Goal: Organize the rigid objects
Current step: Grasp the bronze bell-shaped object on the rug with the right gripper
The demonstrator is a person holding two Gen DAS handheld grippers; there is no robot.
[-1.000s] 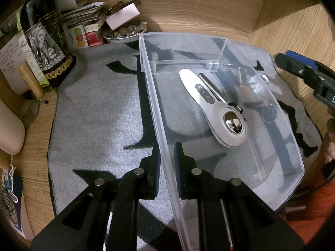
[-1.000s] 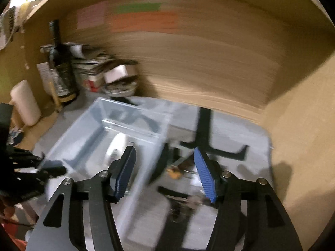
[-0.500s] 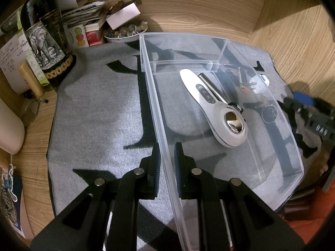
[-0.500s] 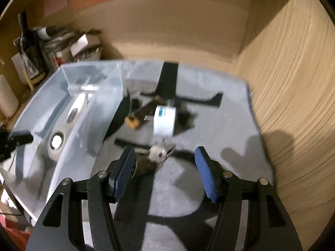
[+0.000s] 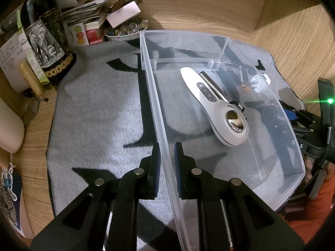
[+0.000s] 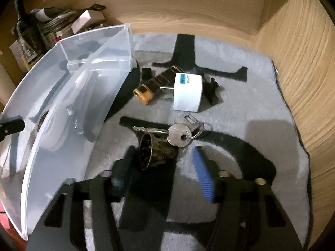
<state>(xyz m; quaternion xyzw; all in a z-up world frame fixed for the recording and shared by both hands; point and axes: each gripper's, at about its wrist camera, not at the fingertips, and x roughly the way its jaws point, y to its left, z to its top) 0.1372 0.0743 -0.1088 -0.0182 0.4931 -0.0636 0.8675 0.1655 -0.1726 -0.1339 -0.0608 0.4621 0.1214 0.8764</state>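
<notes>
Since a second ago the right claw [image 6: 165, 172] has swung down over the grey mat [image 6: 240, 108]; the left claw [image 5: 167, 163] has not shifted.

Left wrist view: its pads pinch the near wall of the clear bin [image 5: 272, 175], with a white handheld device [image 5: 217, 108] lying inside the bin.

Right wrist view: the claw is spread wide and holds nothing, straddling a dark round object [image 6: 153, 150]. Keys [image 6: 178, 135] touch that object's far side; a white plug adapter [image 6: 187, 92] lies beyond, right of the bin.
</notes>
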